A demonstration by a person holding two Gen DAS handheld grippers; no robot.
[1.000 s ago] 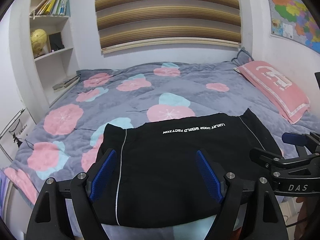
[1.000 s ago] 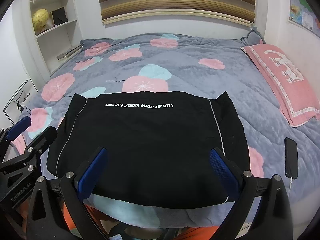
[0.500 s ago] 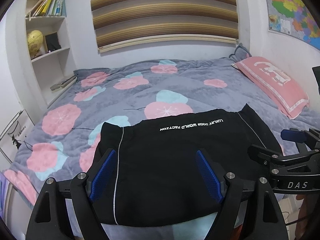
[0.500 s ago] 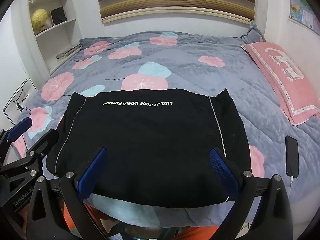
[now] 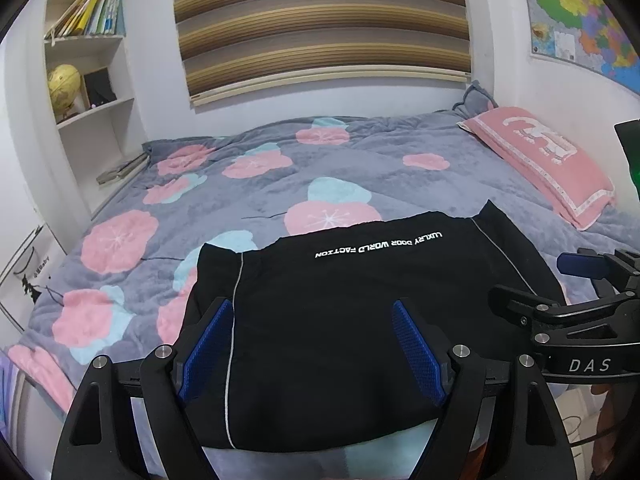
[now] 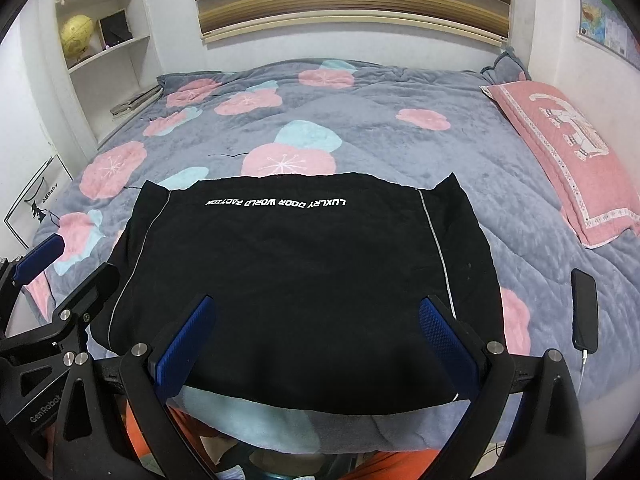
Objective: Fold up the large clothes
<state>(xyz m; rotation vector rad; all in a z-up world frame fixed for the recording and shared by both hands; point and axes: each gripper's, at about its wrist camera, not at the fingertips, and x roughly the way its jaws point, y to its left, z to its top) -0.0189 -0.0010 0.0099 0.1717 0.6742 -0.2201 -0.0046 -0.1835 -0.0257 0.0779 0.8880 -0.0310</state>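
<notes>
Above the folded black garment (image 6: 292,280), left gripper (image 5: 312,344) and right gripper (image 6: 316,344) hover, jaws wide, empty.

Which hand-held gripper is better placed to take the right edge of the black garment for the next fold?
Right. The right hand-held gripper is open above the black garment, with its right finger near that edge. The left hand-held gripper, also open, is nearer the left piping.

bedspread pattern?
Grey bedspread with pink and pale-blue flowers; clearest in the right wrist view.
</notes>
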